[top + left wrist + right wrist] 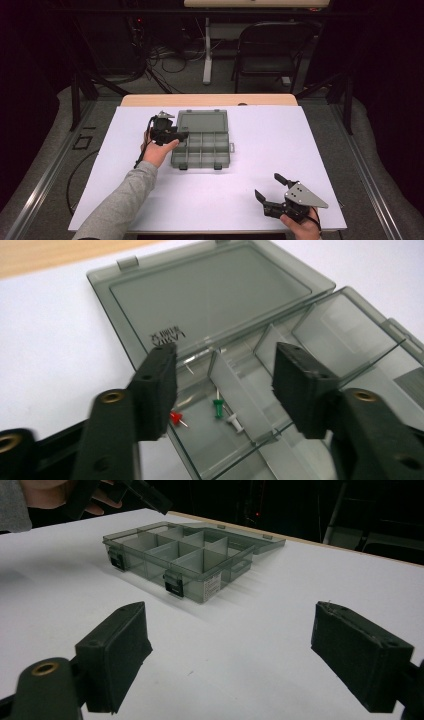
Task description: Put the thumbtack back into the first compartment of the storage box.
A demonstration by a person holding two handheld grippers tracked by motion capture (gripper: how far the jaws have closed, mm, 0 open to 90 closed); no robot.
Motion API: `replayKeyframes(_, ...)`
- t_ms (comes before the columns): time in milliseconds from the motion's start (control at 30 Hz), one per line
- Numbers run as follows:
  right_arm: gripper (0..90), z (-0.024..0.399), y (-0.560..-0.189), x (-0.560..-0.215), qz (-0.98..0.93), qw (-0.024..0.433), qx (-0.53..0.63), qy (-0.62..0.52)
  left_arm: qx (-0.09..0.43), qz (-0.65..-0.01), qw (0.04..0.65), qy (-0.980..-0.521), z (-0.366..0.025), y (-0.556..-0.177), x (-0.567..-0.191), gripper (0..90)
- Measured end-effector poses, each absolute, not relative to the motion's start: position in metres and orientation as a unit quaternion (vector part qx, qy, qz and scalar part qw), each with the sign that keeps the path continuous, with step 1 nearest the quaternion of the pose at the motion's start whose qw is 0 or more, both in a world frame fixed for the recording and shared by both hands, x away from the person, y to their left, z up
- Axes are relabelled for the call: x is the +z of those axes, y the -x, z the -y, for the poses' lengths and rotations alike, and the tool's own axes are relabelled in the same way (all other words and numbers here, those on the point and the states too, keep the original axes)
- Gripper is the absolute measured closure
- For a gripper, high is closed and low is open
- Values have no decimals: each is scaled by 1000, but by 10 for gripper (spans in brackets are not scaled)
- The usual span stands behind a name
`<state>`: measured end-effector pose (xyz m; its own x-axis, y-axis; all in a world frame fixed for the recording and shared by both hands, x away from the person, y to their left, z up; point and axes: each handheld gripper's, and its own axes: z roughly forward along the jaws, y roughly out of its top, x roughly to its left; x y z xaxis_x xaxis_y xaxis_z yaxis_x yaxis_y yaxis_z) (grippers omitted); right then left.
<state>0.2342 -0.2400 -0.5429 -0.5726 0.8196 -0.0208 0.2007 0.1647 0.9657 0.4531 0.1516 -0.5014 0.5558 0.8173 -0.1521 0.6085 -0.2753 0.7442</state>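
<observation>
We hold our left gripper [225,385] over the box [202,145], at its left end in the middle of the white table [260,165]. Its jaws are spread and hold nothing. Three pins [218,408] lie in the cell below, so we think a pin just got dropped. Our right gripper [272,192] rests near us, spread wide and holding nothing. Next we need another pin. The room behind is dark, with a chair [270,55].

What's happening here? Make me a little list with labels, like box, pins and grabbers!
box: grey see-through organizer box on the white table, lid open and lying flat behind it
pins: red pushpin, green pushpin and white pushpin lie in one compartment
left gripper: open, jaws over the pin compartment, nothing between the pads
right gripper: open, holding nothing, near the table's front edge, away from the box
</observation>
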Motion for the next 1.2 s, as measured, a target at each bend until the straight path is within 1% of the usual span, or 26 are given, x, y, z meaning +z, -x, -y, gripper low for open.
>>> replayKeyframes(67,148,240,-234,-543,-706,289,536,-361,135,-449,408,-783,-152,-451,-498,359)
replayKeyframes(200,149,240,-234,-543,-707,290,536,-360,147,-440,415,-783,-155,-444,-489,325)
replayKeyframes(333,149,240,-234,-543,-706,290,536,-361,153,-424,426,-784,-158,-432,-476,322)
replayKeyframes(433,149,240,-235,-544,-708,290,534,-359,156,-413,447,-778,-163,-419,-466,319)
replayKeyframes(633,149,240,-235,-543,-707,291,534,-361,174,-397,473,-767,-179,-389,-453,314)
replayKeyframes(867,149,239,-234,-543,-706,290,535,-363,189,-404,485,-752,-209,-358,-458,312)
replayKeyframes(1000,149,240,-235,-543,-707,289,534,-364,198,-414,483,-746,-224,-344,-465,313)
replayKeyframes(1200,149,239,-235,-543,-709,289,532,-362,202,-433,497,-725,-243,-325,-479,313)
